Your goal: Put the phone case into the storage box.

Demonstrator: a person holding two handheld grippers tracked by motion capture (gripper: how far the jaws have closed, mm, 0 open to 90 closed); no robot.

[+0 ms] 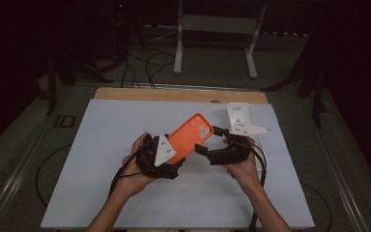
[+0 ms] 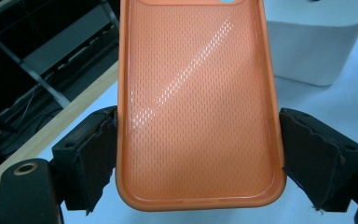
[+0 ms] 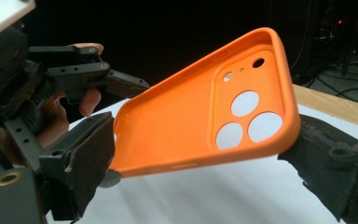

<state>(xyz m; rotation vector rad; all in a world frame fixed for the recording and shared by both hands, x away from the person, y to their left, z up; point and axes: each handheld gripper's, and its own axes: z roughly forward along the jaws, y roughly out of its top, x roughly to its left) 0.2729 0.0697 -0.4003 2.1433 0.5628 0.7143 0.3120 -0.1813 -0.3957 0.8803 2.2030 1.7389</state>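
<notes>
An orange phone case [image 1: 188, 137] is held tilted above the white table top, its camera holes toward the far end. My left gripper [image 1: 176, 155] is shut on its near end. In the left gripper view both pads press on the long edges of the case [image 2: 196, 102], whose textured inside faces the camera, around the left gripper [image 2: 198, 158]. My right gripper [image 1: 208, 140] is at the case's far right corner with its jaws wide apart. In the right gripper view the case [image 3: 205, 126] spans the gap of the right gripper [image 3: 200, 144]; the pads do not visibly press on it.
A white rounded box [image 1: 241, 118] lies at the back right of the white board [image 1: 125, 193], just behind my right hand, and the box [image 2: 312, 42] is also in the left gripper view. A wooden strip [image 1: 174, 94] edges the far side. Cables and a white stand [image 1: 217, 24] are on the floor beyond.
</notes>
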